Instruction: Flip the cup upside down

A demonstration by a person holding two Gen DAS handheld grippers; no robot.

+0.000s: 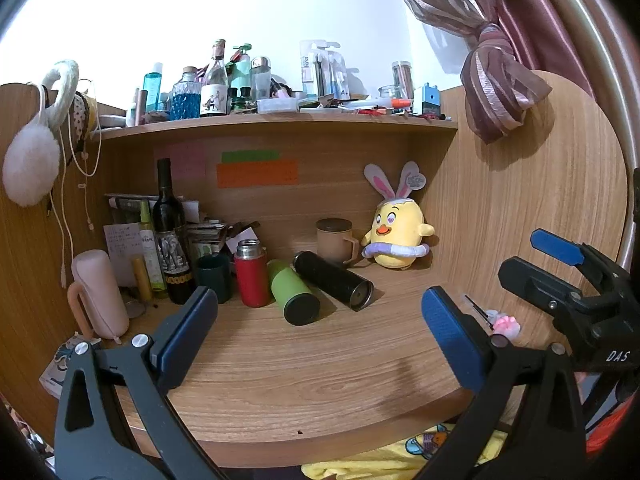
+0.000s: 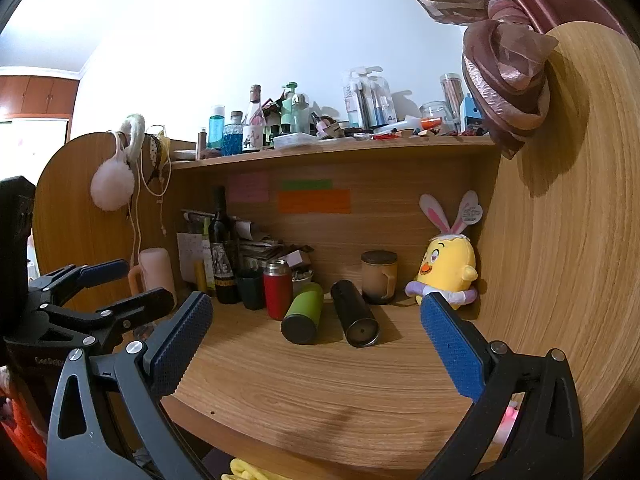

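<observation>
The black cup (image 1: 334,286) lies sideways, base toward us (both grippers gape, empty).

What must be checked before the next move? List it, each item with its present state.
1. Left gripper has its jaws wide and holds nothing: ok.
2. Right gripper has its jaws wide and holds nothing: ok.
3. Which cup is meant: cannot tell. The green tumbler and black tumbler lie on their sides. The red flask and tan mug stand upright.
4. Nothing lies between the jaws and these cups: ok.
5. Bare wood on the desk in front of the cups to set one down: ok.
</observation>
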